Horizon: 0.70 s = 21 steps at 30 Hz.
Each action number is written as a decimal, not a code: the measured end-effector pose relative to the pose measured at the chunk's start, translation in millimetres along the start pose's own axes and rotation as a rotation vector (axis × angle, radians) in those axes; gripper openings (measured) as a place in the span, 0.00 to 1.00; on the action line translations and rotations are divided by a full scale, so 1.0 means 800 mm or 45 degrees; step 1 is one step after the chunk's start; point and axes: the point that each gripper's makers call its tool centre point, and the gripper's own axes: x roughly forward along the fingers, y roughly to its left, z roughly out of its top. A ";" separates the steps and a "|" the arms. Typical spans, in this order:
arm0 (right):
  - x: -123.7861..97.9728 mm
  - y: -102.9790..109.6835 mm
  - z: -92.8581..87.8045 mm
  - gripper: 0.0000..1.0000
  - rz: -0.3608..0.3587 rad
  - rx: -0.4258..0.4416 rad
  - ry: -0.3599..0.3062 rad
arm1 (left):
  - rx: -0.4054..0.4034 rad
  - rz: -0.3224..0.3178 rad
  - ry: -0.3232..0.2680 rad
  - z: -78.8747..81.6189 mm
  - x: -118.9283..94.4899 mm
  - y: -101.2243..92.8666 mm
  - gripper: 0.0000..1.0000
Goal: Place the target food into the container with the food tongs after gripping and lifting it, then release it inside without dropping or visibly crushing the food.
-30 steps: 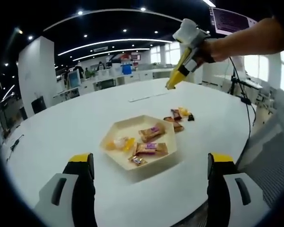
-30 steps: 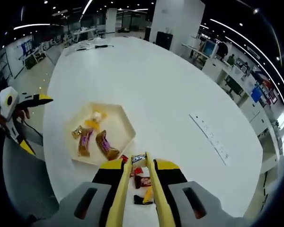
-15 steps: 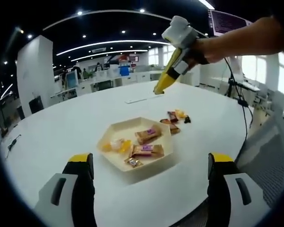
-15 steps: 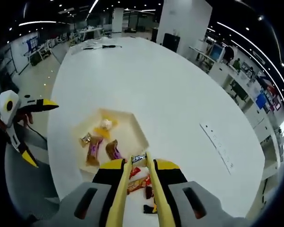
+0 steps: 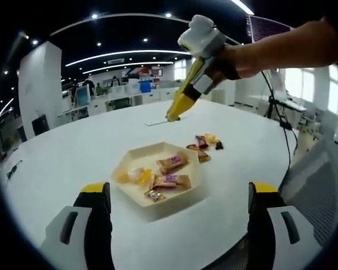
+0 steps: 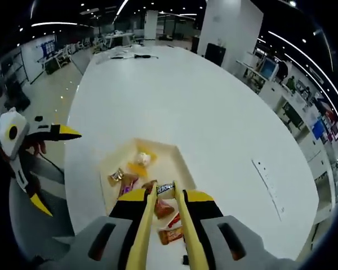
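In the right gripper view the right tongs point(image 6: 165, 194) are pressed together on a small wrapped candy point(image 6: 165, 188) at their tips, held in the air above the near edge of the cream hexagonal tray point(image 6: 170, 153), which sits on the white round surface point(image 6: 203, 112) with several wrapped snacks point(image 6: 129, 181) already inside. More loose wrapped pieces point(image 5: 205, 143) lie on the surface just beside the tray. In the left gripper view the left tongs point(image 5: 179, 205) are spread wide, held low and near the tray with nothing between them, while a hand point(image 5: 236, 56) holds the other tongs raised above the surface beyond the tray.
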 end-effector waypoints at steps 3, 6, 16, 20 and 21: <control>0.002 0.007 0.006 0.23 0.011 -0.008 -0.006 | 0.011 -0.015 0.000 0.000 0.000 -0.004 0.98; 0.005 0.011 0.014 0.23 0.024 -0.020 -0.018 | 0.003 -0.032 -0.017 0.004 0.000 -0.007 0.99; 0.012 0.027 0.033 0.23 0.058 -0.061 -0.030 | 0.012 -0.078 -0.050 0.009 -0.001 -0.015 0.99; 0.014 0.037 0.038 0.23 0.077 -0.071 -0.032 | 0.000 -0.067 -0.053 0.010 -0.001 -0.014 0.99; 0.014 0.039 0.039 0.24 0.080 -0.071 -0.035 | 0.004 -0.064 -0.048 0.009 -0.001 -0.013 0.99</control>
